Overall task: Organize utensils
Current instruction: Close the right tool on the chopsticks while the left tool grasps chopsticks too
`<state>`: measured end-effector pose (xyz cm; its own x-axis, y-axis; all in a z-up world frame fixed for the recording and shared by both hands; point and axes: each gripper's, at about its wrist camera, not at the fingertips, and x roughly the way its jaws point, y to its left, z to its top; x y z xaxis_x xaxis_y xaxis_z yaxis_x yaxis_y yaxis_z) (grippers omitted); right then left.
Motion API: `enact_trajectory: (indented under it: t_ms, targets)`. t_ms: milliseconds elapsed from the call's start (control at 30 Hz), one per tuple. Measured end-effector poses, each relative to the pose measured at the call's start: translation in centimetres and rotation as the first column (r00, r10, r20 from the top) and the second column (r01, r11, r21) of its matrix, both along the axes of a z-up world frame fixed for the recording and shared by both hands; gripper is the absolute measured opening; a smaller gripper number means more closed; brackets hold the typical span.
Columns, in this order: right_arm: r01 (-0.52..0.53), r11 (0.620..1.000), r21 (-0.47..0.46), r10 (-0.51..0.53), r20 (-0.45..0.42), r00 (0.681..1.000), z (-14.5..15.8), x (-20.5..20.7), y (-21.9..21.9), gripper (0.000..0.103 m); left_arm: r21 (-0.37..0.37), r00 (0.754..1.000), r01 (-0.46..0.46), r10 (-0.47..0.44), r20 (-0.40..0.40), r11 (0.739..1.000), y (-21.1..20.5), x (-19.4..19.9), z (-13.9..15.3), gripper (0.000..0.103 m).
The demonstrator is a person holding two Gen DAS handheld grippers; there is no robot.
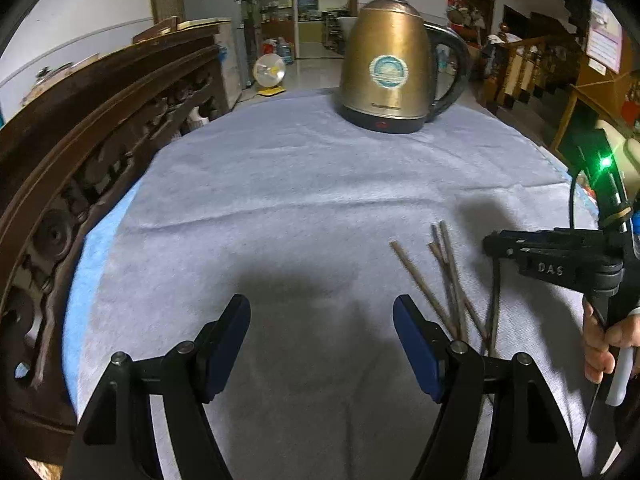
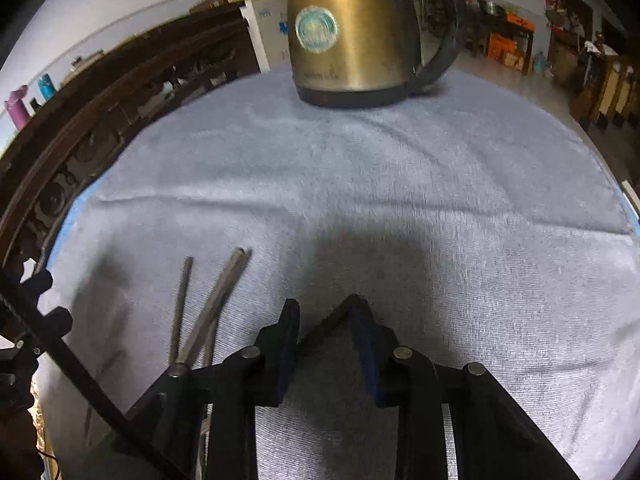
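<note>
**Chopsticks on towel, right gripper clamped on one stick**

Left gripper (image 1: 322,344) released, jaws wide apart, nothing between the blue pads, hovering over bare grey towel (image 1: 288,184). A loose bunch of dark chopsticks (image 1: 448,280) lies on the towel just right of its right finger, fanned out at the far ends, crossing near the gripper. Right gripper (image 2: 326,344) seen from its own wrist camera: jaws narrow, one chopstick (image 2: 332,320) runs slantwise between the pads, its upper end touching the right pad; looks grasped. In the left wrist view the right gripper body (image 1: 560,264) shows side-on at the right edge, a thin dark stick hanging below its front end, a person's hand (image 1: 600,340) on the handle, green light lit above. In the right wrist view the remaining chopsticks (image 2: 208,312) lie left of the right gripper, partly under its left finger. Brass-coloured electric kettle (image 1: 388,64) with black handle stands upright at the far side of the towel, well apart from the sticks. Carved dark wooden furniture (image 1: 80,152) borders the table on the left. Blue cloth edge (image 1: 86,248) peeks out under the towel.
</note>
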<state>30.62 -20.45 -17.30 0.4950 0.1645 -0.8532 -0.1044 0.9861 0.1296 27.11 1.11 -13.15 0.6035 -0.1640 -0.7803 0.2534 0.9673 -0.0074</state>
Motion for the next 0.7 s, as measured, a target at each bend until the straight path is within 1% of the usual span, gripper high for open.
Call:
enact_trajectory:
  t_ms: [67,133,167,200,233,300,367,433,500,567,700]
  targets:
    - [0.002,1.000,0.005,-0.002,-0.016,1.000,0.1,0.1,0.1,0.031,-0.005,1.000,0.013,-0.013,-0.017,1.000,-0.6,0.6,-0.3,0.075]
    - [0.018,1.000,-0.016,-0.019,-0.037,0.999,0.4,0.1,0.2,0.031,-0.025,0.999,0.032,-0.033,-0.037,0.999,-0.9,1.2,-0.4,0.075]
    - [0.035,0.999,0.004,-0.035,-0.030,0.999,0.9,-0.1,-0.1,0.031,-0.037,0.998,0.043,-0.045,-0.048,0.998,-1.1,1.5,-0.6,0.075]
    - [0.045,0.998,0.047,-0.044,-0.021,0.999,1.3,-0.4,-0.7,0.031,-0.042,0.997,0.049,-0.051,-0.055,0.998,-1.2,1.6,-0.7,0.075]
    - [0.055,0.994,0.092,-0.053,-0.023,0.998,1.7,-0.7,-1.3,0.031,-0.051,0.996,0.060,-0.064,-0.066,0.997,-1.5,2.0,-0.8,0.075]
    - [0.080,0.987,0.142,-0.074,-0.046,0.996,2.1,-1.0,-2.4,0.031,-0.063,0.994,0.080,-0.084,-0.075,0.995,-2.0,2.6,-0.9,0.075]
    - [0.093,0.981,0.168,-0.082,-0.073,0.994,1.9,-1.1,-3.1,0.031,-0.064,0.991,0.101,-0.107,-0.085,0.993,-3.1,3.3,-1.1,0.075]
    - [0.097,0.980,0.176,-0.078,-0.112,0.991,1.4,-1.1,-3.2,0.031,-0.050,0.987,0.127,-0.131,-0.088,0.991,-4.4,3.9,-1.4,0.075]
    - [0.086,0.980,0.179,-0.063,-0.128,0.990,0.9,-1.1,-2.8,0.031,-0.027,0.987,0.135,-0.137,-0.083,0.990,-5.1,4.2,-1.5,0.075]
    - [0.073,0.984,0.164,-0.050,-0.141,0.989,0.3,-0.8,-2.0,0.032,-0.034,0.987,0.136,-0.138,-0.081,0.990,-5.1,4.3,-1.6,0.075]
    - [0.039,0.998,0.050,-0.035,-0.087,0.996,0.2,0.1,-0.1,0.032,-0.033,0.987,0.131,-0.133,-0.092,0.991,-4.7,4.8,-1.7,0.075]
